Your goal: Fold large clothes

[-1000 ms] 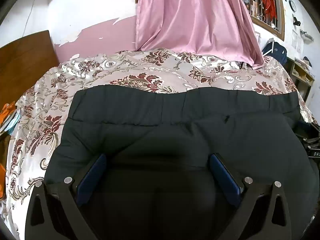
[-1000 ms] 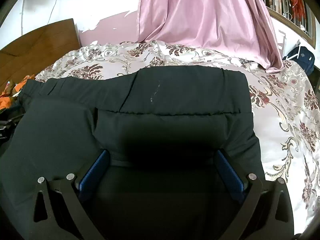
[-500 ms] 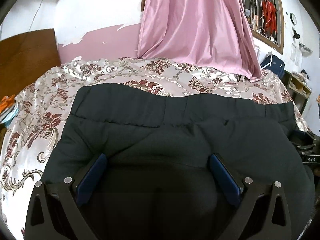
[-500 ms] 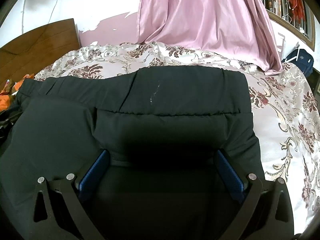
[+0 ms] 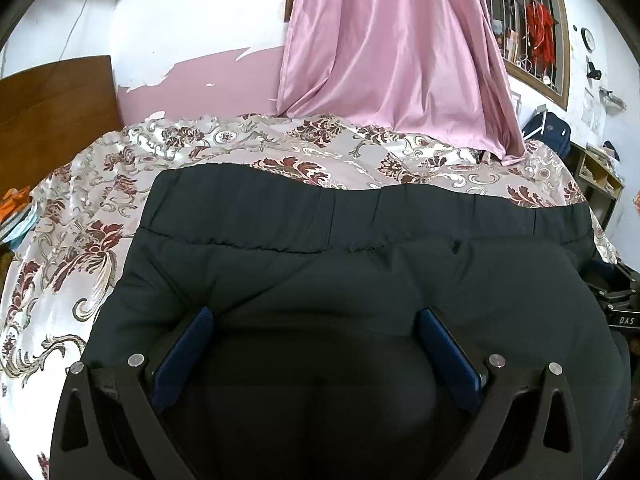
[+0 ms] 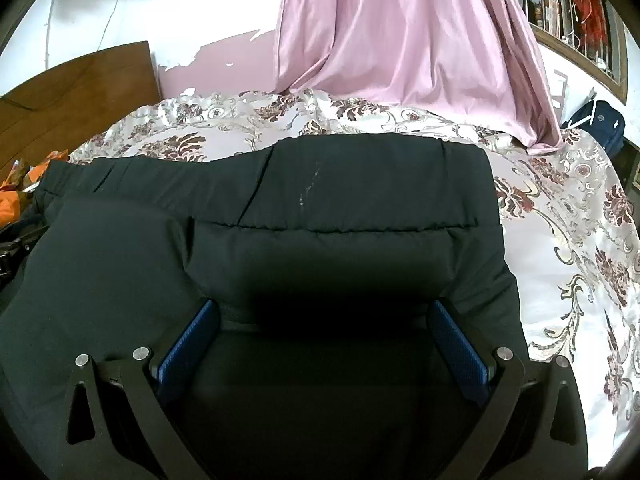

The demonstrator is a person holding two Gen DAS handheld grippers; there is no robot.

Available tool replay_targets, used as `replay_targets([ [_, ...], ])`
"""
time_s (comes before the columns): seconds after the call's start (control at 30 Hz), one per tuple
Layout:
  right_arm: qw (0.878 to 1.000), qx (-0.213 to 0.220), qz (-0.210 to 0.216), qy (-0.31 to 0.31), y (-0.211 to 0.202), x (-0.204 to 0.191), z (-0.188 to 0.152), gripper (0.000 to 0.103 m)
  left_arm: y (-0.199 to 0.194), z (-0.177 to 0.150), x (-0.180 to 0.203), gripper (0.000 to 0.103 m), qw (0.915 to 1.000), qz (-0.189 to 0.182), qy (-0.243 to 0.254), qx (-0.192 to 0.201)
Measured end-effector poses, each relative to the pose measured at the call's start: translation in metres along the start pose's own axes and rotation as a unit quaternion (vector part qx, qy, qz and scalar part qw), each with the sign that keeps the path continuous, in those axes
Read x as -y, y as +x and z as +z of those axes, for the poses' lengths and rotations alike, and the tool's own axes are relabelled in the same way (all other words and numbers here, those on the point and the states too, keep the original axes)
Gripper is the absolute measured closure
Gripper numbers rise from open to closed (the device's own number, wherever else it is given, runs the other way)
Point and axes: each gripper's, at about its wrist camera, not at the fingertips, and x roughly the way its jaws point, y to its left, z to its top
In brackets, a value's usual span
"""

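A large black padded garment lies spread across a bed, its stitched hem band at the far edge and its puffy body bulging toward the cameras. In the right wrist view the same garment ends in a squared corner on the right, with a faint pale streak on the band. A stitched seam runs across the cloth just below the band in both views.

The left gripper sits low over the near part of the garment, its two blue-padded fingers spread wide apart, with cloth swelling up in the gap between them. The fingers do not pinch any fold. The right gripper stands the same way over the garment's right portion, blue fingers wide apart and dark cloth filling the space between. Whether the fingertips press into the fabric or only lie just above it cannot be told.

Under the garment is a shiny bedspread with a dark red floral pattern, bare to the left, right and beyond. A pink curtain hangs down to the bed's far edge. A brown wooden headboard stands at the left, and a barred window at the upper right.
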Motion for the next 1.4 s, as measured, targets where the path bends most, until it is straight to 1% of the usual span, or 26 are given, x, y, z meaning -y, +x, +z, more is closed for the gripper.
replay_targets([
  [0.17,1.0,0.013,-0.006,-0.001,-0.005,-0.001,-0.001,0.001,-0.002,0.0,0.001,0.0,1.0,0.004,0.005,0.004],
  [0.27,1.0,0.021,-0.017,-0.007,-0.01,-0.005,-0.003,0.001,-0.008,-0.001,0.003,0.0,0.9998,0.008,0.013,0.011],
  [0.4,0.999,0.021,-0.028,-0.017,-0.013,-0.009,-0.003,0.001,-0.015,-0.003,0.004,0.0,0.9995,0.014,0.019,0.02],
  [0.47,0.999,0.02,-0.033,-0.019,-0.014,-0.011,-0.003,0.001,-0.019,-0.005,0.005,0.0,0.999,0.03,0.02,0.027],
  [0.5,0.999,0.022,-0.042,-0.02,-0.016,-0.013,-0.004,0.001,-0.025,-0.006,0.006,0.0,0.9981,0.049,0.019,0.033],
  [0.57,0.996,0.041,-0.074,-0.031,-0.026,-0.02,-0.008,0.001,-0.044,-0.008,0.006,0.0,0.9957,0.07,0.017,0.058],
  [0.63,0.991,0.068,-0.11,-0.046,-0.039,-0.03,-0.011,0.001,-0.063,-0.009,-0.001,0.0,0.9948,0.064,0.005,0.078],
  [0.67,0.988,0.086,-0.12,-0.056,-0.048,-0.036,-0.013,0.001,-0.073,-0.01,-0.008,0.0,0.9944,0.062,-0.005,0.085],
  [0.7,0.985,0.103,-0.12,-0.066,-0.058,-0.041,-0.014,0.001,-0.078,-0.01,-0.014,0.0,0.9941,0.063,-0.012,0.088],
  [0.8,0.979,0.147,-0.107,-0.09,-0.083,-0.05,-0.015,0.001,-0.086,-0.013,-0.041,0.0,0.9943,0.077,-0.03,0.067],
  [0.83,0.978,0.158,-0.105,-0.092,-0.09,-0.05,-0.015,0.001,-0.084,-0.014,-0.052,0.0,0.9946,0.08,-0.04,0.053],
  [0.87,0.977,0.162,-0.106,-0.092,-0.093,-0.05,-0.014,0.001,-0.081,-0.014,-0.064,0.0,0.9954,0.073,-0.052,0.036],
  [0.9,0.977,0.159,-0.105,-0.09,-0.096,-0.047,-0.013,0.001,-0.076,-0.015,-0.072,0.0,0.9963,0.056,-0.062,0.019],
  [0.93,0.98,0.147,-0.103,-0.086,-0.095,-0.041,-0.01,0.001,-0.069,-0.015,-0.081,0.0,0.9966,0.027,-0.077,-0.005],
  [1.0,0.986,0.115,-0.098,-0.071,-0.088,-0.03,-0.008,0.001,-0.055,-0.017,-0.093,0.0,0.9943,-0.012,-0.098,-0.041],
  [1.03,0.991,0.081,-0.09,-0.053,-0.08,-0.017,-0.005,0.001,-0.051,-0.017,-0.098,0.0,0.9927,-0.026,-0.107,-0.049],
  [1.07,0.994,0.06,-0.085,-0.037,-0.075,-0.007,-0.006,0.001,-0.048,-0.017,-0.101,0.0,0.9916,-0.037,-0.112,-0.052],
  [1.13,0.997,0.028,-0.071,0.006,-0.065,0.019,-0.008,0.001,-0.037,-0.017,-0.104,0.0,0.9887,-0.062,-0.119,-0.067],
  [1.17,0.998,0.015,-0.053,0.033,-0.06,0.033,-0.009,0.001,-0.031,-0.017,-0.106,0.0,0.9868,-0.073,-0.122,-0.077],
  [1.23,0.996,-0.007,-0.009,0.086,-0.053,0.057,-0.011,0.001,-0.022,-0.018,-0.11,0.0,0.9837,-0.093,-0.128,-0.085],
  [1.27,0.993,-0.025,0.029,0.113,-0.043,0.07,-0.014,0.001,-0.021,-0.019,-0.111,0.0,0.9828,-0.099,-0.131,-0.085],
  [1.3,0.991,-0.038,0.045,0.124,-0.035,0.074,-0.017,0.001,-0.019,-0.02,-0.112,0.0,0.9821,-0.105,-0.132,-0.084],
  [1.33,0.991,-0.038,0.045,0.124,-0.035,0.074,-0.017,0.001,-0.019,-0.022,-0.112,0.0,0.9822,-0.107,-0.131,-0.081],
  [1.37,0.987,-0.054,0.066,0.137,-0.027,0.079,-0.021,0.001,-0.02,-0.024,-0.112,0.0,0.9828,-0.108,-0.13,-0.075],
  [1.4,0.984,-0.056,0.079,0.147,-0.023,0.084,-0.024,0.001,-0.021,-0.027,-0.112,0.0,0.9834,-0.108,-0.128,-0.069],
])
